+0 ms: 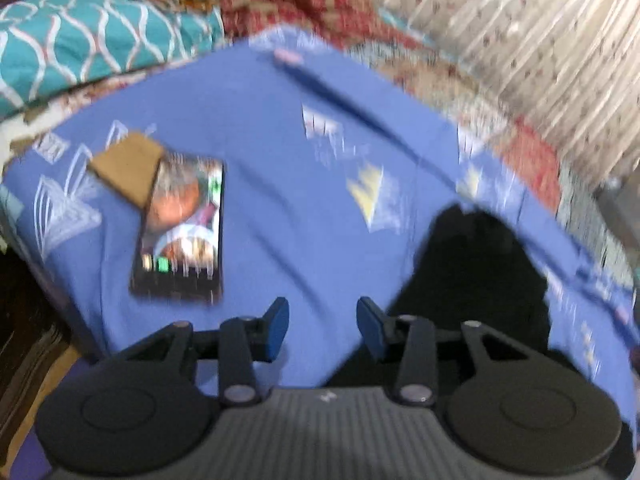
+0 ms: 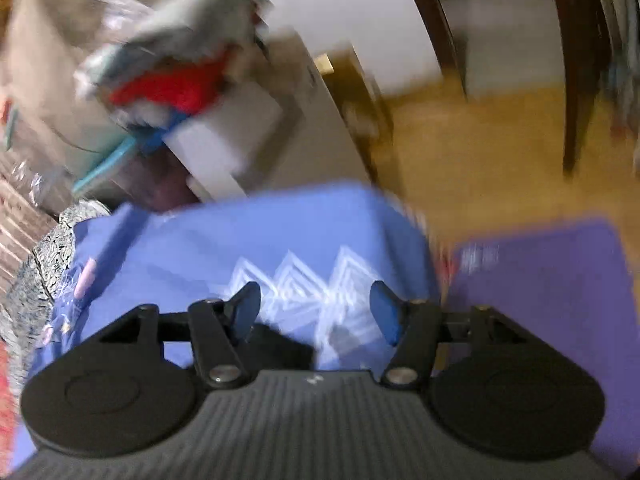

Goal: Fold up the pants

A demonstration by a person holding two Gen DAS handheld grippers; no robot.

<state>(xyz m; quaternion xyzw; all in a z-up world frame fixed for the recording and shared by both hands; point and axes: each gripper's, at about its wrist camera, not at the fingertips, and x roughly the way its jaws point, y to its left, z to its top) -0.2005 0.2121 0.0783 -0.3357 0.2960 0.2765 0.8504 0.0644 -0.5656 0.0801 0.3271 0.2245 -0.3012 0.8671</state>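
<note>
The black pants (image 1: 480, 276) lie in a dark heap on a blue patterned bedsheet (image 1: 280, 140), at the right of the left wrist view. My left gripper (image 1: 322, 328) hovers over the sheet just left of the pants, open, with nothing between its blue pads. In the right wrist view my right gripper (image 2: 316, 312) is open above the same blue sheet (image 2: 224, 240), near its white triangle print. A small patch of black cloth (image 2: 280, 346) shows just below its left finger. Both views are blurred.
A phone with a lit screen (image 1: 180, 232) and a brown card piece (image 1: 128, 168) lie on the sheet at left. Folded teal bedding (image 1: 88, 40) and a red blanket (image 1: 304, 4) sit behind. A clothes pile (image 2: 180, 68), a wooden floor (image 2: 480, 152) and a purple mat (image 2: 552, 280) lie beyond the bed's edge.
</note>
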